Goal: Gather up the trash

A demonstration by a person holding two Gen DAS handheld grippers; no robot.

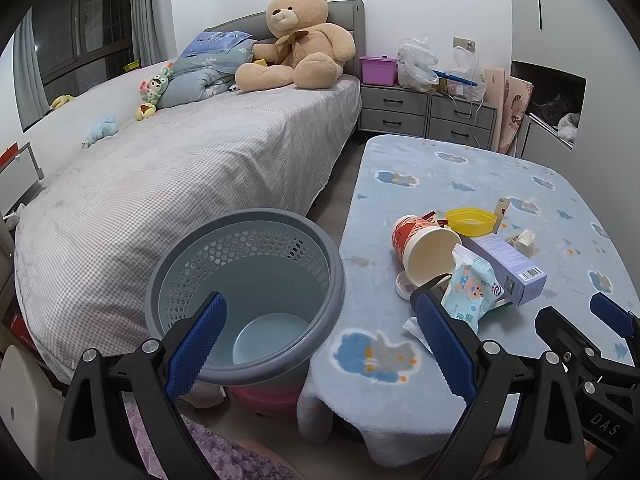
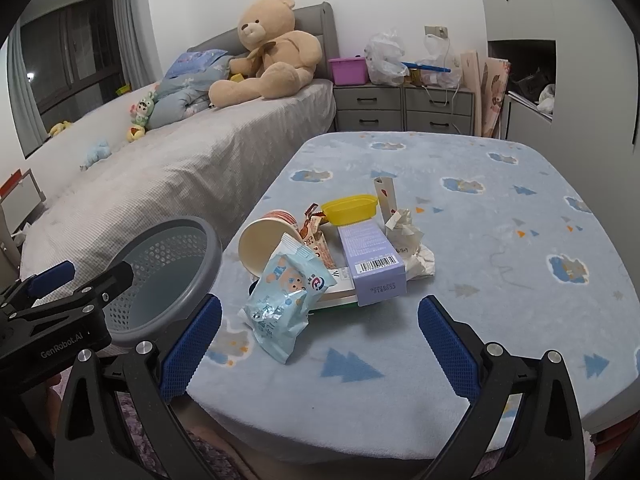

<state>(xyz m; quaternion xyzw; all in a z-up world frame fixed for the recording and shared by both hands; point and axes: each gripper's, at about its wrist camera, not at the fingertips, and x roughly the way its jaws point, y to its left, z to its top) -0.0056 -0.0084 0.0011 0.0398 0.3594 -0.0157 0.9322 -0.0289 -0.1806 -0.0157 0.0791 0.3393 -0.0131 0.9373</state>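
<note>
Both fingers of my right gripper (image 2: pixel 318 334) spread wide, I should close squarely on the crinkly pale-blue wipes packet (image 2: pixel 286 302), then carry it over the empty grey perforated plastic basket (image 2: pixel 176 280).

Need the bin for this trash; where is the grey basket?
The grey basket stands on the floor between the bed and the table's left edge.

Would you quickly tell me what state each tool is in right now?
Left tool: open, holding nothing, over the grey perforated plastic bin.
Right tool: open, holding nothing, facing the pale blue wipes packet.
</note>
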